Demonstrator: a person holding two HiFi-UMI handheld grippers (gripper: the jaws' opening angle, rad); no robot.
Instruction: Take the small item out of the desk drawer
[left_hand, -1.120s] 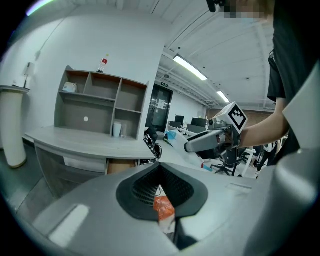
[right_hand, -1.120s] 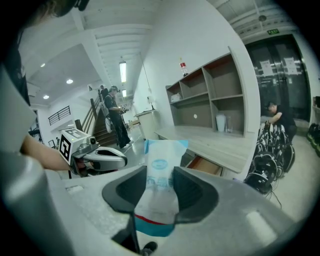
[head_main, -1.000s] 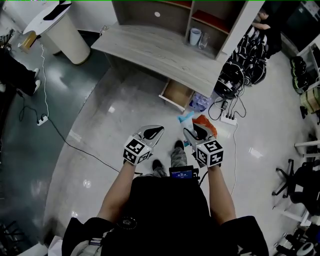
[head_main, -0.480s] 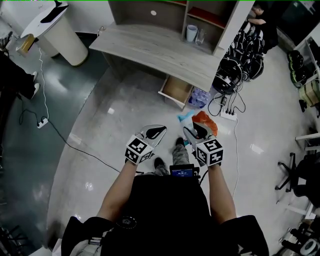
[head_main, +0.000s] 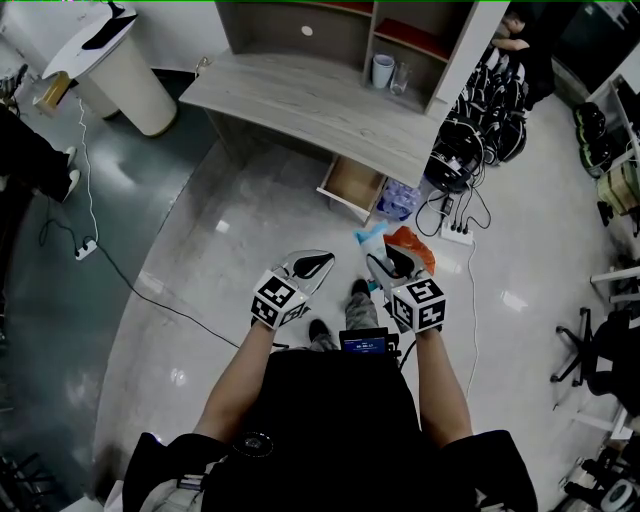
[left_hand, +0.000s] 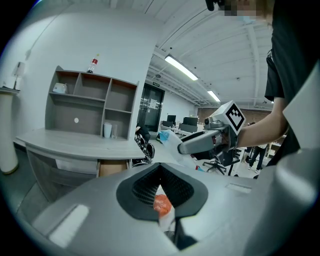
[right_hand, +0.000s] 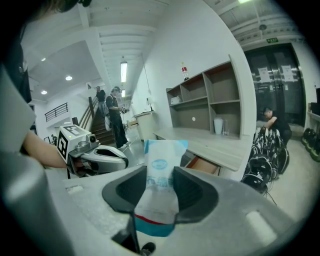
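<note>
Polished office floor (head_main: 250, 230) separates me from the grey counter (head_main: 300, 100), whose drawer (head_main: 352, 185) stands pulled out and well apart from both tools. My right tool (head_main: 388, 265) is clamped, jaws wide, on a soft white-and-blue packet (right_hand: 159, 185), which I take to be the small item, already out of the drawer. My left tool (head_main: 308, 266) shows only a narrow slit between its jaws and carries nothing. The risk, as I judge it, is the packet: it is limp, most of it stands free above the pads, and a quick swing or a slackened squeeze could let it slide out. An orange bag (head_main: 412, 248) and a power strip (head_main: 458, 238) with cables lie near my feet, and either could trip me.
</note>
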